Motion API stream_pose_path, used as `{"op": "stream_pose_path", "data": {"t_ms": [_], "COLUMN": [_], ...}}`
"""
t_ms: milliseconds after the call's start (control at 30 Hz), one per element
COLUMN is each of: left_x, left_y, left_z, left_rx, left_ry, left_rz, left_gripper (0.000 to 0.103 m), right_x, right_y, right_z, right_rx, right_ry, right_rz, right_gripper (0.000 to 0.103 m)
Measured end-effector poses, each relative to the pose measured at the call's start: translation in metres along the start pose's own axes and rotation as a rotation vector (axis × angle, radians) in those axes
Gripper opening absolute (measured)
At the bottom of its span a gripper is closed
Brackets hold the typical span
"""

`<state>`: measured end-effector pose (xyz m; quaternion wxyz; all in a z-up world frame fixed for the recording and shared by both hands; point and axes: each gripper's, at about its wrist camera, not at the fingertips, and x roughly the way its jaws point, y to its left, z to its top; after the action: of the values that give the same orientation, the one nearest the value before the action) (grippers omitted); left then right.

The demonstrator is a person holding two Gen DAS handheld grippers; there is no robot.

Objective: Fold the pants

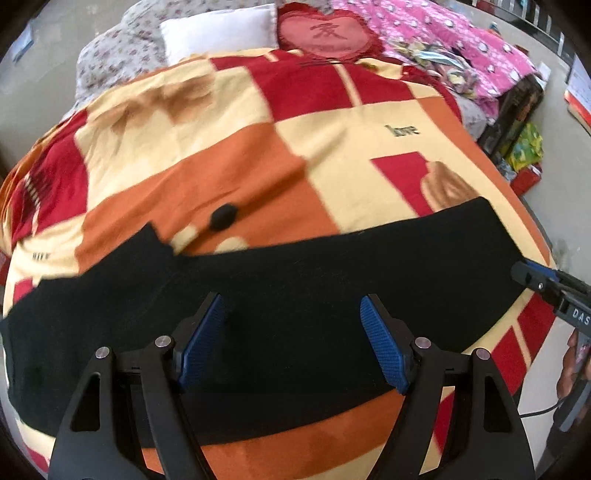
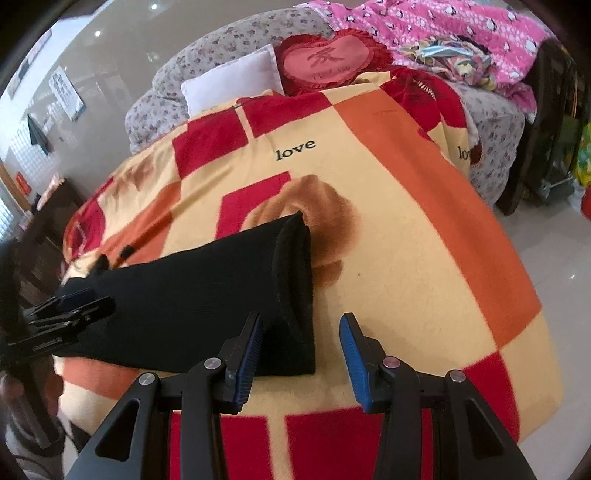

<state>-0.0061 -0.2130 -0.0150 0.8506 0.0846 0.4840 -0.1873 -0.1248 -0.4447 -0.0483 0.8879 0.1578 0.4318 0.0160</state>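
Observation:
Black pants (image 1: 280, 280) lie flat across the near part of a checked red, orange and cream blanket (image 1: 229, 147). My left gripper (image 1: 291, 317) is open and empty, hovering over the middle of the pants. In the right wrist view the pants (image 2: 192, 295) end in a cuffed leg opening (image 2: 295, 288). My right gripper (image 2: 301, 343) is open and empty, straddling the near corner of that end. The right gripper shows at the right edge of the left wrist view (image 1: 546, 284); the left gripper shows at the left of the right wrist view (image 2: 70, 306).
A white pillow (image 1: 221, 33), a red heart cushion (image 1: 328, 33) and a pink quilt (image 1: 443, 40) lie at the head of the bed. Boxes and bags (image 1: 524, 147) stand on the floor to the right. A dark wooden chair (image 2: 40, 236) stands left.

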Motion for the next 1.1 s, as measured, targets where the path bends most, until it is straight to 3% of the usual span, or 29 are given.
{"op": "stream_pose_path", "data": {"t_ms": [67,200,300,500,733,967,1100], "left_x": [0.002,0.013,0.028,0.052,0.077,0.084,0.083], "left_y": [-0.008,-0.031,-0.054,-0.101,-0.133,-0.159,-0.175], "left_z": [0.008,0.034,0.052,0.075,0.090,0.101,0.100], "left_rx": [0.016,0.041,0.083,0.196,0.248,0.316,0.410], "left_ry": [0.006,0.048,0.084,0.147,0.207,0.209,0.209], "left_rz": [-0.026,-0.171,-0.234,-0.300,-0.338,-0.376,-0.377], "left_gripper": [0.076,0.076,0.076,0.076,0.076,0.076,0.077], "right_x": [-0.003,-0.007,-0.009,-0.007,-0.003,0.002,0.003], "right_y": [-0.002,-0.009,-0.011,-0.009,-0.009,-0.012,-0.010], "right_z": [-0.004,-0.014,-0.022,-0.027,-0.028,-0.029,-0.029], "right_rx": [0.019,0.052,0.058,0.066,0.079,0.103,0.097], "right_ry": [-0.003,-0.004,-0.017,-0.046,-0.083,-0.125,-0.138], "right_rz": [0.038,0.104,0.129,0.183,0.232,0.284,0.288], "right_gripper": [0.043,0.047,0.048,0.049,0.050,0.050,0.050]}}
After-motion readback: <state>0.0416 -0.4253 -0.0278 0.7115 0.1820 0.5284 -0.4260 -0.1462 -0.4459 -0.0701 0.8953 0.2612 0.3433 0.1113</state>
